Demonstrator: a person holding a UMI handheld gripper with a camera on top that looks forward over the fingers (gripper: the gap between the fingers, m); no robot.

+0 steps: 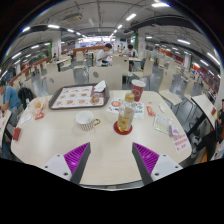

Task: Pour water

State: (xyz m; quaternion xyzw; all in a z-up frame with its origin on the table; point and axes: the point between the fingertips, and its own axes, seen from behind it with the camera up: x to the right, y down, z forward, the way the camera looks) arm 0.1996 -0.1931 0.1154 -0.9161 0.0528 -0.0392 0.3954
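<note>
The gripper [105,158] is hovering with its purple-padded fingers [72,157] standing apart, holding nothing. Just ahead of them, a clear plastic cup of amber drink [125,119] is standing on the round pale table [100,150], a red paper cup [138,90] beyond it.

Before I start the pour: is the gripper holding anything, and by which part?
Nothing is held. The gripper is open and empty; the clear glass cup stands beyond its fingers on the round pale table.

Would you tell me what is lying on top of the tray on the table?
On the tray lies white paper; nothing else on it is clear. The open gripper is well short of it.
</note>
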